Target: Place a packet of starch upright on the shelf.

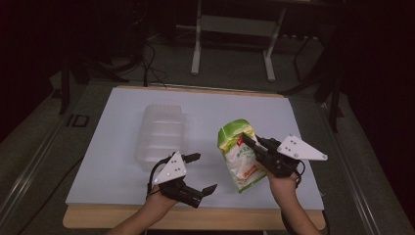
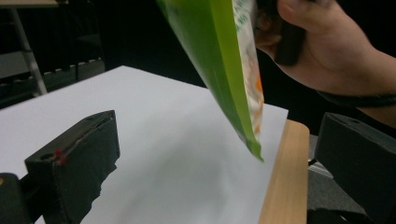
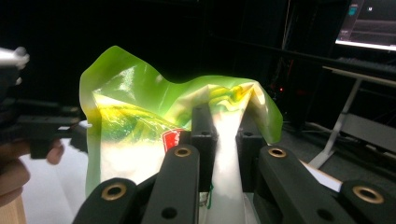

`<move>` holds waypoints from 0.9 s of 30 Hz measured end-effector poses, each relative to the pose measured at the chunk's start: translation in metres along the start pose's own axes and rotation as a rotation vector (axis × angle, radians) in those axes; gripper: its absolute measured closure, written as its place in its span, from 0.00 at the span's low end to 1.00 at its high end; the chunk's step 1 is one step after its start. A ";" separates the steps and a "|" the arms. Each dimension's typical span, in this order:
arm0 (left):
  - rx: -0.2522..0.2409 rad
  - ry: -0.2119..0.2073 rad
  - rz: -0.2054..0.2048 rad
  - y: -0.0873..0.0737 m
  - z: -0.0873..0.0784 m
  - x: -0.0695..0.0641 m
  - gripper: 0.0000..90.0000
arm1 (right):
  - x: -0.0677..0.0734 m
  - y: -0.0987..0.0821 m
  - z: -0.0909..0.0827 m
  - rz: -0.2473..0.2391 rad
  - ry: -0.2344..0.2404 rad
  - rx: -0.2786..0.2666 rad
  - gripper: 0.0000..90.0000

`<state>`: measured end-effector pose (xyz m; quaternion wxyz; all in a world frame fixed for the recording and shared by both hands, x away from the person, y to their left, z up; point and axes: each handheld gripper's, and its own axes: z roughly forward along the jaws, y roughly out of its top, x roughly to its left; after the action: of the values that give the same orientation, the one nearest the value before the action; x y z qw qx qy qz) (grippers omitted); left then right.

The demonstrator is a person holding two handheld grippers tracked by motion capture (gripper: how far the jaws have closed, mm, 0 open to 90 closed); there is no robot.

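White sheeting covers the table (image 1: 112, 161), one table bearing one clear plastic container (image 1: 161, 134), which lies just ahead of the left gripper (image 1: 203, 172) with its long axis running away from the person. One green bag (image 1: 238, 154) hangs upright, pinched by the right gripper (image 1: 250, 143) near its top. The left gripper, jaws spread and empty, is just left of the bag and nearer the container.

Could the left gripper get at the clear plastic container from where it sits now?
Probably yes. The left gripper is open and holds nothing, and the clear container lies just beyond it on the white sheet with nothing between them. The green bag hangs in the right gripper, off to the side.
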<state>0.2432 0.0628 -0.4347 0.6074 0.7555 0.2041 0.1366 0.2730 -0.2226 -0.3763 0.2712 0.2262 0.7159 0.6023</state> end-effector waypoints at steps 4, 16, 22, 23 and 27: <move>-0.025 -0.021 0.022 0.021 0.015 0.001 0.00 | 0.006 0.004 0.001 -0.002 0.010 -0.014 0.92; 0.009 -0.006 0.009 0.035 0.048 0.006 0.12 | 0.013 0.005 0.003 -0.006 0.009 -0.036 0.92; 0.004 0.008 0.030 0.039 0.058 0.001 0.28 | 0.014 0.003 0.004 0.007 0.021 -0.039 0.92; 0.008 0.007 0.036 0.039 0.059 0.000 0.31 | 0.015 0.003 0.005 0.004 0.025 -0.037 0.92; -0.001 -0.004 0.010 0.035 0.059 0.007 0.54 | 0.012 0.000 0.004 0.012 0.026 -0.033 0.92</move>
<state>0.2815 0.0085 -0.4139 0.6076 0.7564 0.1992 0.1380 0.2672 -0.2117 -0.3782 0.2618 0.2181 0.7078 0.6188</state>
